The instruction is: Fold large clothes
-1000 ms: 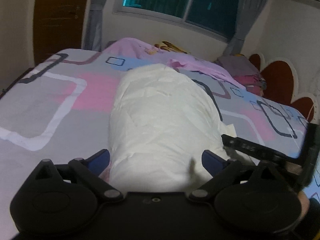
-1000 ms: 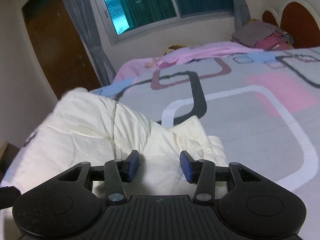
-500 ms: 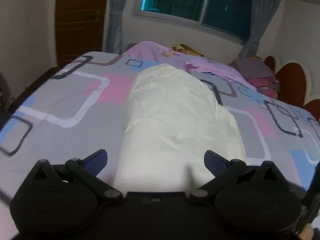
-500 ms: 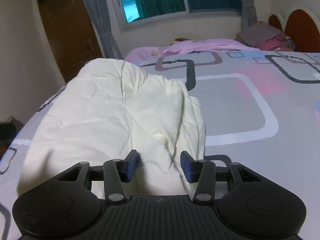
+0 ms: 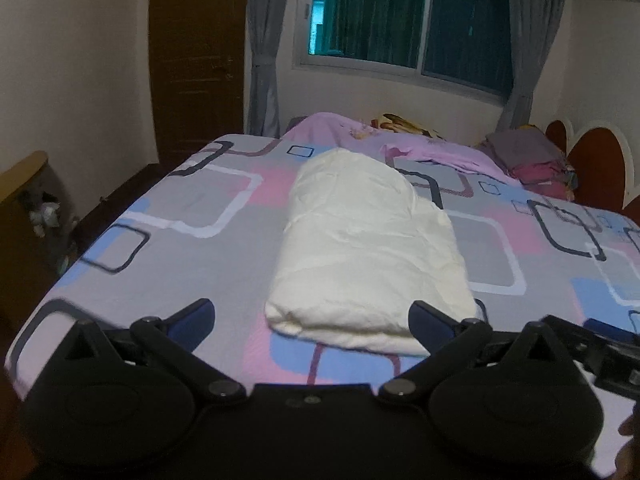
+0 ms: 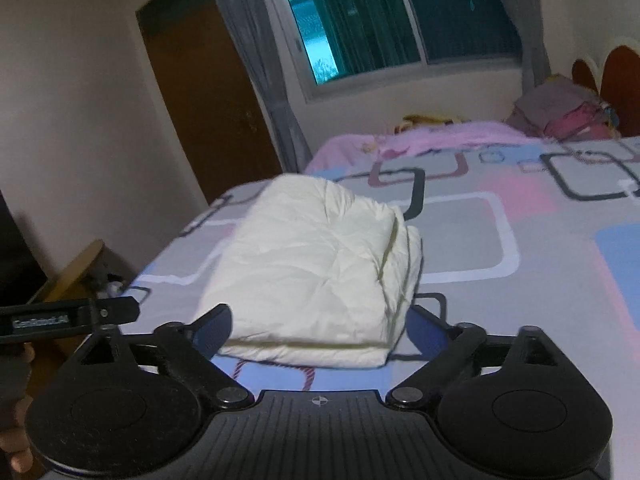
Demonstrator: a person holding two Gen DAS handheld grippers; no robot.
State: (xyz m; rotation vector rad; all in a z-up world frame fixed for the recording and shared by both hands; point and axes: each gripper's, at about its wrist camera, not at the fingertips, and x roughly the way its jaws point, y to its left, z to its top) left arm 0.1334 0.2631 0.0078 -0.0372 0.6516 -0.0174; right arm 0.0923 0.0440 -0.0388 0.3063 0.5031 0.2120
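A folded cream garment (image 5: 370, 248) lies on the near middle of the bed (image 5: 192, 264). The left tongs (image 5: 312, 314) and right tongs (image 6: 320, 330) both gape wide with nothing between them, poised just short of its near edge.

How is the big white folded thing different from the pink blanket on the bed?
The white folded bundle is cream and plain; the pink blanket is lilac-pink with small printed pictures. The white bundle is folded into a thick, tidy block near the close edge of the bed; the pink blanket lies rumpled and spread along the far edge under the window. Both are soft cloth resting on the same patterned sheet, and no gripper holds either.
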